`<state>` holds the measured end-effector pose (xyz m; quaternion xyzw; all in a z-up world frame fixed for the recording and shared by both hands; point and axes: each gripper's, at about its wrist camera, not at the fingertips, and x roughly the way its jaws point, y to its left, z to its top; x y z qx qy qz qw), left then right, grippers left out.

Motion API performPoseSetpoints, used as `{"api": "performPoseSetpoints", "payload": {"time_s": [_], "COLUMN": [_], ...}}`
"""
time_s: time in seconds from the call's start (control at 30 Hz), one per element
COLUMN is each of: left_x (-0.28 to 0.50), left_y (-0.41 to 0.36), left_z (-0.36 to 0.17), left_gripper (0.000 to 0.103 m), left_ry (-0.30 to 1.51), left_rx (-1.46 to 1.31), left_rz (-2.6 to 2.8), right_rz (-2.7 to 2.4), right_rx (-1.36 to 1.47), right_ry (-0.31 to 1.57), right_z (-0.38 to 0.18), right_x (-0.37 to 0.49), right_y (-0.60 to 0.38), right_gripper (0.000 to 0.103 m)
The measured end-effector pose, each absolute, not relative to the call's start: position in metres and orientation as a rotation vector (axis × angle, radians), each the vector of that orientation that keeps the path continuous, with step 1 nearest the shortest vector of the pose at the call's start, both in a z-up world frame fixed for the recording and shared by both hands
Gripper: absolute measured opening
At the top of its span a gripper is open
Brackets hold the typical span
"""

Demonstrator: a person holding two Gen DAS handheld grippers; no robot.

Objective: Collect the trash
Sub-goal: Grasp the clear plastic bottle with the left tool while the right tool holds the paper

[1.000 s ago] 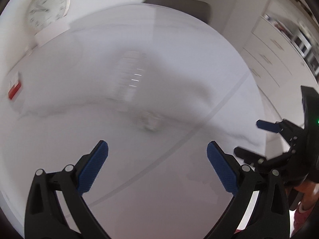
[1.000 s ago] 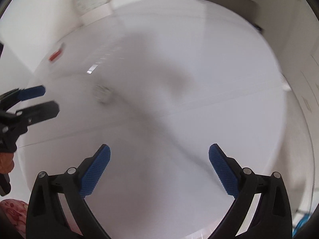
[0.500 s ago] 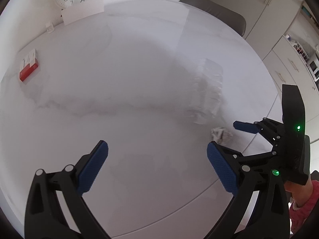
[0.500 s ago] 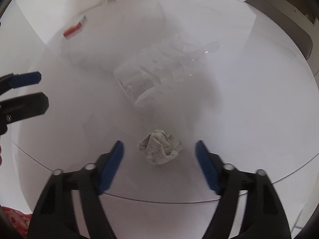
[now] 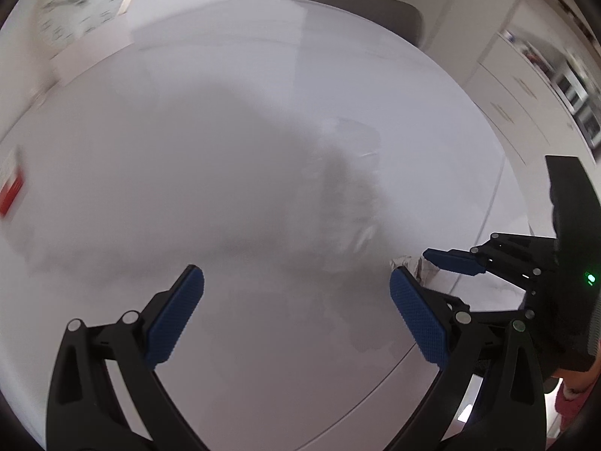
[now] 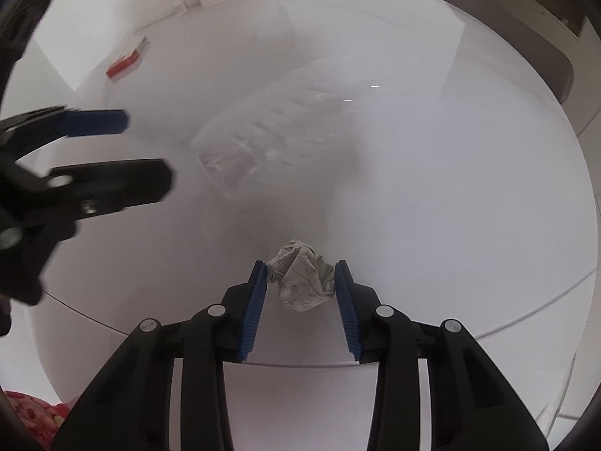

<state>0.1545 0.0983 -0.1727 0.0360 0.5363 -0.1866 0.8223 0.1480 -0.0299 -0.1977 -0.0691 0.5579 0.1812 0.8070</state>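
A crumpled ball of printed paper (image 6: 302, 280) lies on the round white table (image 6: 450, 188) near its front edge. My right gripper (image 6: 300, 276) is shut on it, a blue pad touching each side. The ball also shows partly in the left wrist view (image 5: 413, 265), between the right gripper's fingers. A clear plastic bag (image 6: 270, 139) lies flat beyond the ball; it is blurred in the left wrist view (image 5: 349, 203). My left gripper (image 5: 296, 293) is open and empty over the table, left of the bag; it also shows in the right wrist view (image 6: 109, 154).
A red and white box (image 6: 127, 58) lies at the far left of the table. A white clock (image 5: 80, 3) on a stand is at the back by the wall. A grey chair (image 6: 526, 37) stands behind the table, white drawers (image 5: 526, 94) to the right.
My right gripper has closed from open onto the paper ball. My left gripper has swung across the table, staying open, and its view is blurred by motion.
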Motion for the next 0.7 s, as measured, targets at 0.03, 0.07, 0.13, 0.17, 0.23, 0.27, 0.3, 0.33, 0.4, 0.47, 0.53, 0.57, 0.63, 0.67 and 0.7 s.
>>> {"api": "performPoseSetpoints", "payload": {"time_s": [0.03,0.07,0.13,0.17,0.23,0.27,0.3,0.33,0.4,0.47,0.53,0.57,0.63,0.67,0.7], "left_x": [0.16,0.162,0.173,0.174,0.185,0.188,0.193,0.197,0.204,0.208,0.209,0.21,0.211,0.212,0.213], "left_y": [0.089,0.085,0.067,0.062,0.048,0.044,0.038,0.033,0.028,0.023,0.019,0.017,0.015,0.014,0.014], "left_z": [-0.174,-0.174,-0.178,-0.179,-0.187,-0.19,-0.195,-0.2,-0.206,-0.21,-0.211,-0.212,-0.214,-0.216,-0.216], "left_gripper": [0.095,0.095,0.095,0.095,0.095,0.095,0.095,0.095,0.095,0.095,0.091,0.086,0.076,0.07,0.07], "left_ry": [1.141,1.142,1.145,1.145,1.159,1.167,1.178,1.186,1.191,1.19,1.18,1.179,1.185,1.189,1.189], "left_rx": [0.097,0.108,0.162,0.175,0.212,0.223,0.237,0.25,0.267,0.277,0.289,0.3,0.311,0.317,0.318], "left_rz": [-0.417,-0.427,-0.466,-0.475,-0.5,-0.502,-0.504,-0.508,-0.503,-0.499,-0.496,-0.496,-0.502,-0.502,-0.502], "right_rz": [0.376,0.367,0.339,0.326,0.296,0.283,0.273,0.265,0.253,0.243,0.239,0.238,0.238,0.238,0.239], "right_rx": [-0.139,-0.132,-0.116,-0.107,-0.082,-0.07,-0.063,-0.057,-0.043,-0.031,-0.02,-0.016,-0.012,-0.011,-0.012], "right_ry": [1.191,1.19,1.191,1.192,1.197,1.2,1.201,1.201,1.2,1.202,1.203,1.204,1.206,1.206,1.206], "right_z": [-0.195,-0.194,-0.19,-0.189,-0.187,-0.186,-0.188,-0.187,-0.188,-0.189,-0.19,-0.192,-0.195,-0.195,-0.196], "right_x": [0.146,0.146,0.143,0.142,0.138,0.137,0.139,0.139,0.14,0.139,0.141,0.144,0.151,0.152,0.153], "right_y": [-0.037,-0.041,-0.053,-0.061,-0.078,-0.085,-0.083,-0.086,-0.09,-0.097,-0.099,-0.095,-0.082,-0.081,-0.08], "right_gripper": [0.037,0.037,0.037,0.037,0.037,0.037,0.037,0.037,0.038,0.037,0.038,0.038,0.038,0.038,0.038]}}
